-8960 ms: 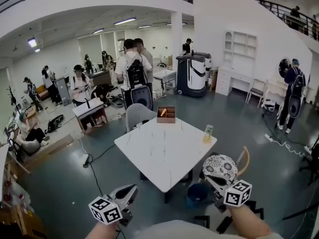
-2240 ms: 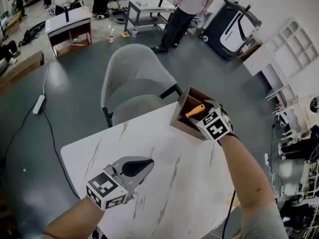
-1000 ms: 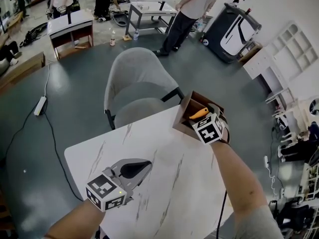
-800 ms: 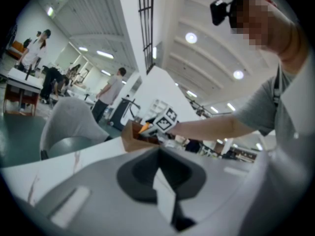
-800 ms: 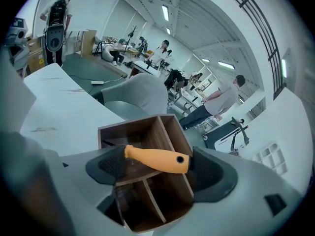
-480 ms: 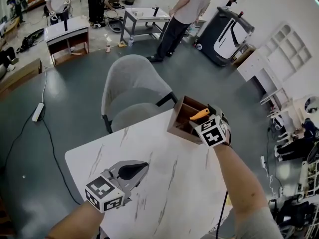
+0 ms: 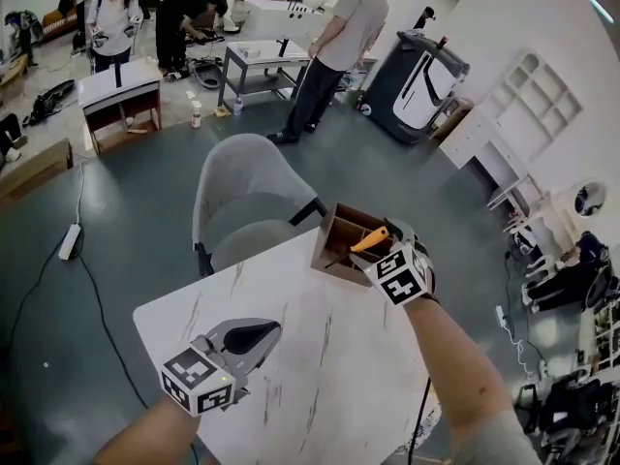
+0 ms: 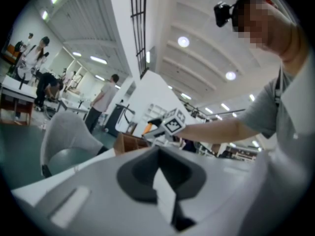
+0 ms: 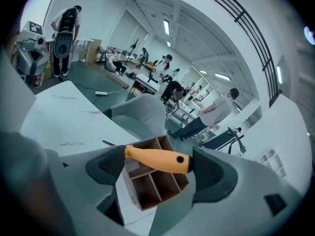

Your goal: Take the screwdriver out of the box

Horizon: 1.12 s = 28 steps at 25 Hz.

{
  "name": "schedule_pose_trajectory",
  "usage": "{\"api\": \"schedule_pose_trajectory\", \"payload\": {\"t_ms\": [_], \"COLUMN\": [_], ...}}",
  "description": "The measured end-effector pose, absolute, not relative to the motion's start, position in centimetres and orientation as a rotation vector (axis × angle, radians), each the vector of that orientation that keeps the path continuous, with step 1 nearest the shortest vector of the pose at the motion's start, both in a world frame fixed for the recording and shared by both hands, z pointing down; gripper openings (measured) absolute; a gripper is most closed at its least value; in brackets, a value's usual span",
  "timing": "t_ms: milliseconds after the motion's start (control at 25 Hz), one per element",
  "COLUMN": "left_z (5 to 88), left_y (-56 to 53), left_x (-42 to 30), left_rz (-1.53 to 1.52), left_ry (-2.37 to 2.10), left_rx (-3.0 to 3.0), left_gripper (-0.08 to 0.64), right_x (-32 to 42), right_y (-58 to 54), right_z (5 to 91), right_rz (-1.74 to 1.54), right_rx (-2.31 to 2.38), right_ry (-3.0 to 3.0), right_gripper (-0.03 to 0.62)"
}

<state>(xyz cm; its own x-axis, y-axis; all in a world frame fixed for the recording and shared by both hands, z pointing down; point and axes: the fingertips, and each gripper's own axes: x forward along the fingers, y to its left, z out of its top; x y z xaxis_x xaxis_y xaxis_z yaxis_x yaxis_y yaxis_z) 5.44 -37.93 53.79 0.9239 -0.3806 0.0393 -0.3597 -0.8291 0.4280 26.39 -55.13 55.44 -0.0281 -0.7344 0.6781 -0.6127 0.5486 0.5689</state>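
A brown wooden box [image 7: 336, 243] with dividers stands at the far edge of the white marble table [image 7: 320, 376]. My right gripper [image 7: 380, 252] is over the box, shut on the orange handle of the screwdriver [image 7: 370, 239]. In the right gripper view the handle [image 9: 157, 160] lies crosswise between both pads, above the box [image 9: 152, 183]. A thin dark shaft [image 9: 110, 142] sticks out to the left. My left gripper [image 7: 250, 337] hovers low over the near left part of the table, shut and holding nothing. In its own view the left gripper [image 8: 157, 151] points toward the box [image 8: 129, 142].
A grey chair [image 7: 247, 197] stands against the table's far edge, just left of the box. Beyond it a person [image 7: 339, 37] stands by a metal table [image 7: 257, 61]. A low wooden desk [image 7: 118, 100] is at the far left, a white shelf [image 7: 528, 95] at right.
The right gripper has kept its grip on the screwdriver and the handle now sits a little higher over the box. The head view has tilted up. The left gripper has barely moved.
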Motion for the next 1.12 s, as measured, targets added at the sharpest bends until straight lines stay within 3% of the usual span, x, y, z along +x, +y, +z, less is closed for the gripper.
{"api": "schedule_pose_trajectory", "payload": {"t_ms": [600, 1120], "left_z": [45.6, 40.0], "left_y": [-35.2, -23.9], "left_x": [2.1, 4.3], "left_rz": [-0.112, -0.083], "left_ry": [-0.474, -0.573], "left_rx": [2.750, 2.757], "left_gripper": [0.002, 0.002], "right_x": [26.4, 29.5], "right_y": [-46.2, -31.6], "right_z": [42.1, 35.3], "right_rz": [-0.206, -0.315], "right_rx": [1.338, 1.400], "right_ry": [-1.721, -1.798], "right_gripper": [0.396, 0.396]}}
